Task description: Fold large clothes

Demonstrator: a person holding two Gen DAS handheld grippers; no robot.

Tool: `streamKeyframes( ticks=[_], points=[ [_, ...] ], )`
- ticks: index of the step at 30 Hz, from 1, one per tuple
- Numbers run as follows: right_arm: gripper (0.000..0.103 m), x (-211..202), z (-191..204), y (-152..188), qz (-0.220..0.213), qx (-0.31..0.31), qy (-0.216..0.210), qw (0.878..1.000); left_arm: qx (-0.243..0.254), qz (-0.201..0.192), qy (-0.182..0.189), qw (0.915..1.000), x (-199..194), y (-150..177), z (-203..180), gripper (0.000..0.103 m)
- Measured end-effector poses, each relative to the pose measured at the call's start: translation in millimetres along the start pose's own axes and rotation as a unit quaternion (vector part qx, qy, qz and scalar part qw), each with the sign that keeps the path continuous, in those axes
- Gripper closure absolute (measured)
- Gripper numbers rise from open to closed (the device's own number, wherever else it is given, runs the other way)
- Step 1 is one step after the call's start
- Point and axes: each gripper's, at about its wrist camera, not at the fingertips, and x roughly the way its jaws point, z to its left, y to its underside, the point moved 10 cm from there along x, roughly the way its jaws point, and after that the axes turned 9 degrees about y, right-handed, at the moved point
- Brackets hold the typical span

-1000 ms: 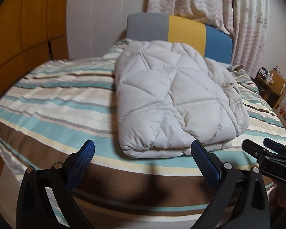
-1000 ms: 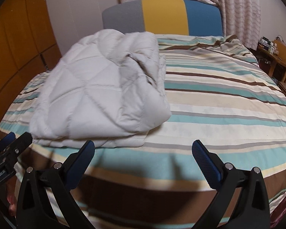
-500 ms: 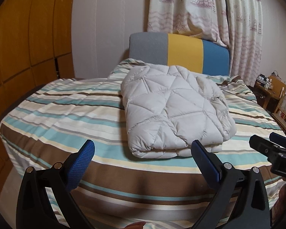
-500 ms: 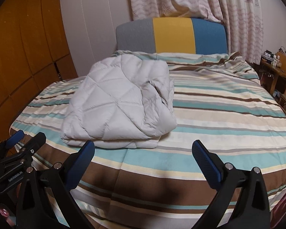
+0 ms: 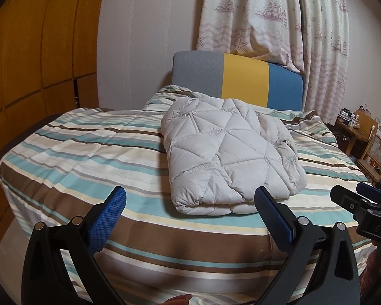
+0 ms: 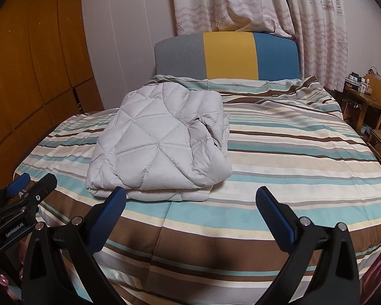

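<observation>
A light grey quilted jacket (image 5: 228, 155) lies folded into a thick rectangular bundle on the striped bed (image 5: 89, 157); it also shows in the right wrist view (image 6: 162, 147). My left gripper (image 5: 190, 216) is open and empty, held back from the bed's near edge, short of the bundle. My right gripper (image 6: 190, 213) is open and empty, level with the bed's foot and to the right of the bundle. Each gripper shows at the edge of the other's view: the right one (image 5: 363, 208) and the left one (image 6: 22, 198).
The bed (image 6: 292, 152) has a grey, yellow and blue headboard (image 5: 241, 81) under patterned curtains (image 5: 266, 17). Wooden panels (image 5: 38, 50) run along the left. A wooden desk and chair (image 5: 363, 137) stand at the right.
Both grippers have pulled back and risen away from the folded jacket, which now looks smaller and farther off. Both stayed open. The jacket has not moved.
</observation>
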Motion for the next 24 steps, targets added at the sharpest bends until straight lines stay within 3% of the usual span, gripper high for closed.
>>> streamKeyframes(
  ticks=[24],
  points=[
    [0.002,-1.9,0.3,-0.6,0.000,0.001,-0.003,1.000,-0.016,0.009,0.010,0.9998,3.4,7.5,4.9,0.003]
  ],
)
